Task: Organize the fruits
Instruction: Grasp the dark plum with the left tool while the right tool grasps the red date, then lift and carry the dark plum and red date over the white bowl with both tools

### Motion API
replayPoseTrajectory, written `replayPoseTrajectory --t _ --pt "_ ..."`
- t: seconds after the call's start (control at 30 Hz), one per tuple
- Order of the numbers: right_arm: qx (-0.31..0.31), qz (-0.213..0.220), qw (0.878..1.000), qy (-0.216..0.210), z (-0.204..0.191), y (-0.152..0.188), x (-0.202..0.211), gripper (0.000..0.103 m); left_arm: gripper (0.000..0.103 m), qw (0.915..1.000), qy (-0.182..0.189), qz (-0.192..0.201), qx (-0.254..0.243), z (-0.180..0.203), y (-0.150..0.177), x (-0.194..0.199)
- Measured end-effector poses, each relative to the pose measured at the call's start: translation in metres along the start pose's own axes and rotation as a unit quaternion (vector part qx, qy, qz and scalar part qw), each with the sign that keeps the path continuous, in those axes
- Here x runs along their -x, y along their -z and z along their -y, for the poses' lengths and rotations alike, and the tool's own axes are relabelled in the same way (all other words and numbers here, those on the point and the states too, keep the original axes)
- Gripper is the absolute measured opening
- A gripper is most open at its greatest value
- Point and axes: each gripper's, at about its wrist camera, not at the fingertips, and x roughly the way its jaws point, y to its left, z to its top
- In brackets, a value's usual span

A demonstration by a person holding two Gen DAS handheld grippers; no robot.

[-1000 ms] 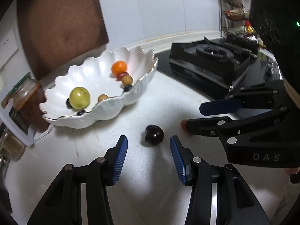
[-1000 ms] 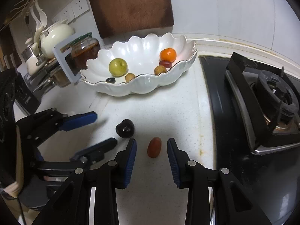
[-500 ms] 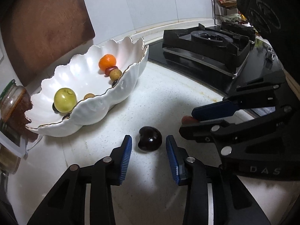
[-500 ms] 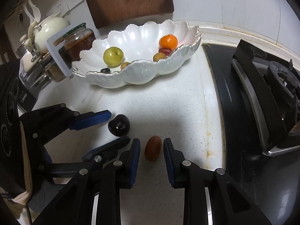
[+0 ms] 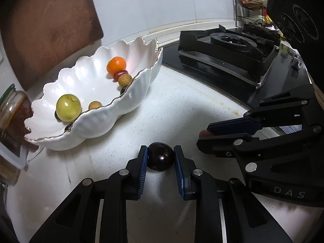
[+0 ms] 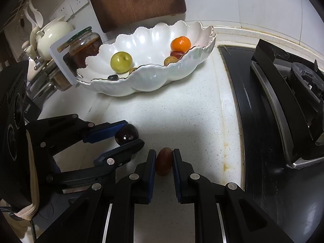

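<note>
On the speckled white counter (image 5: 182,105), the scalloped white ceramic bowl (image 5: 129,99) waits. Grasping step: left tongs (image 5: 161,158) pinch the dark glossy round plum (image 5: 160,159), right tongs (image 6: 164,163) pinch the small reddish-brown oval fruit (image 6: 163,164). Next, lift both 2 bowlward.

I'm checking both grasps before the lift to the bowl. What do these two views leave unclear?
- Red oval fruit, left wrist view: only its tip shows; the right gripper covers the rest.
- Dark small fruits in the white bowl, both views: mostly behind the rim and the green fruit; their number is unclear.
- Dark round fruit: whether it has left the counter in the left gripper cannot be told.
</note>
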Motion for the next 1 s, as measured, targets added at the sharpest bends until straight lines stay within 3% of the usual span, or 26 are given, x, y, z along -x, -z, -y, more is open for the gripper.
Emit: replayPoseTrajectory --t 0.47,1.0 --pt "-0.006 0.002 1.000 -0.005 0.007 0.005 0.008 0.017 0.026 0.9898 -0.025 -0.008 0.140 -0.012 0.010 0.027" --pt "0.018 0.043 0.999 -0.020 0.001 -0.002 0.047 0.017 0.026 0.9658 -0.057 0.033 0.251 -0.016 0.010 0.078"
